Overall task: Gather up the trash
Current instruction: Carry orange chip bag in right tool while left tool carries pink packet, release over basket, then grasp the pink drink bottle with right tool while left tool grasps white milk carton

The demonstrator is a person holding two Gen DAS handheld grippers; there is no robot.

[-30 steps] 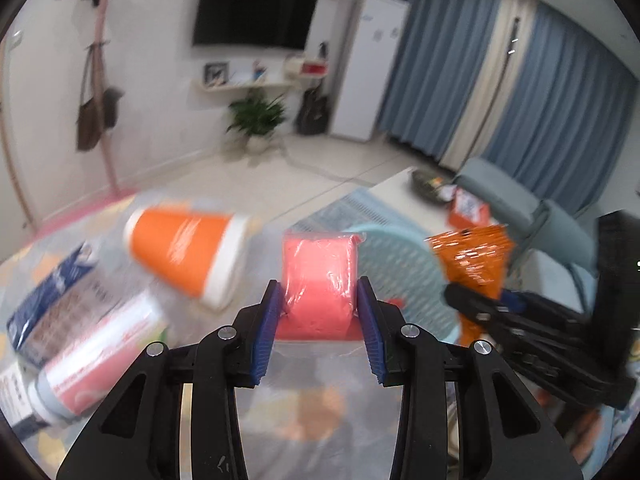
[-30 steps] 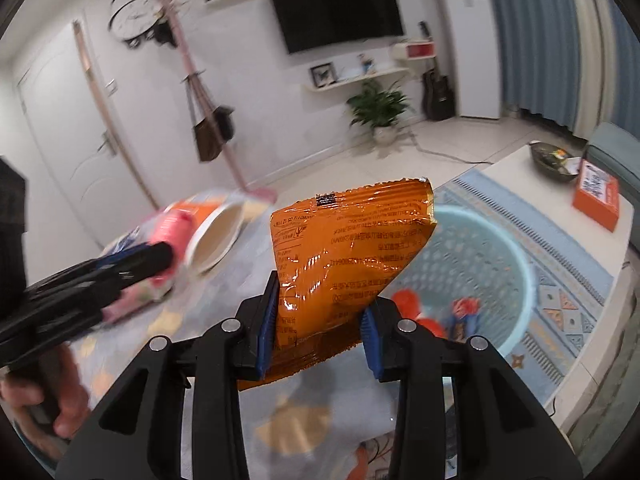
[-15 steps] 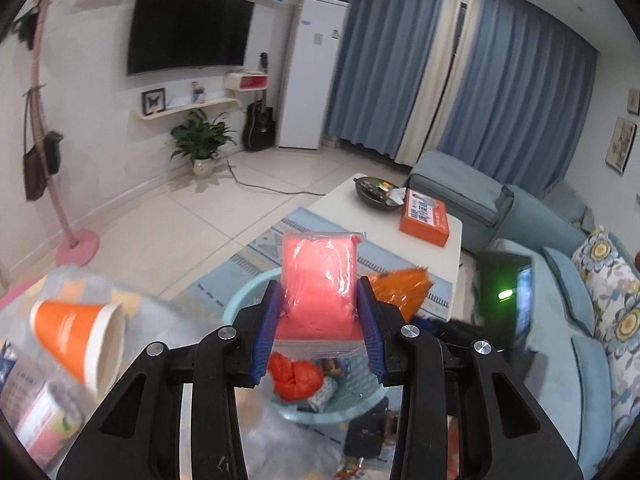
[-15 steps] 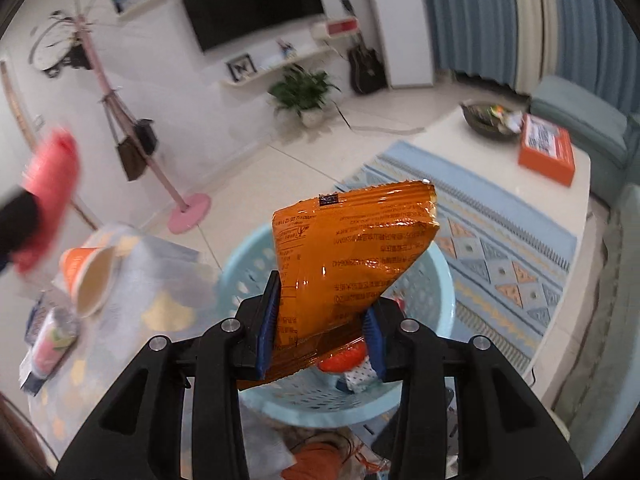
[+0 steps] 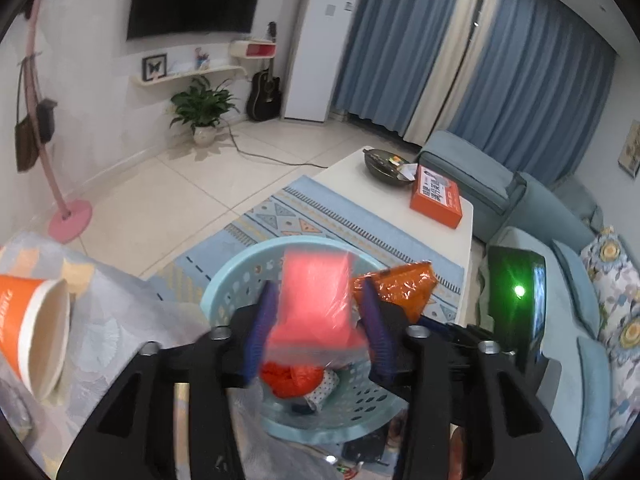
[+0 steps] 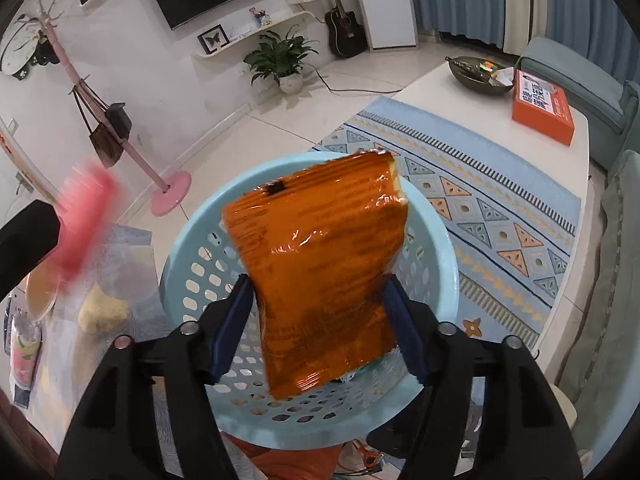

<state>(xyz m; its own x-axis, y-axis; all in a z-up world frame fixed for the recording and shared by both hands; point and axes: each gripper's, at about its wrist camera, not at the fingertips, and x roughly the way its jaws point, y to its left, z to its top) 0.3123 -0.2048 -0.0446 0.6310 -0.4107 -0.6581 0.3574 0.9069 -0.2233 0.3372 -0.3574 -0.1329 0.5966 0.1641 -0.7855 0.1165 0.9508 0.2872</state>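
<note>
Both tongs have opened — orange packet [image 6: 320,268] loose between the right tongs [image 6: 320,316].

No text is legible: the orange box [image 6: 543,107] bears a white label with print too small to read, the orange packet [image 6: 320,268] shows only blurred dark lines of print, and the white lettering on the orange cup [image 5: 28,336] is cut off.

Basket [image 6: 440,248] mouth: open from above | obstacles: orange packet [image 6: 320,264] and pink packet [image 5: 316,304] over it | left: paper cup [image 5: 32,332] on desk [image 5: 120,312]
</note>
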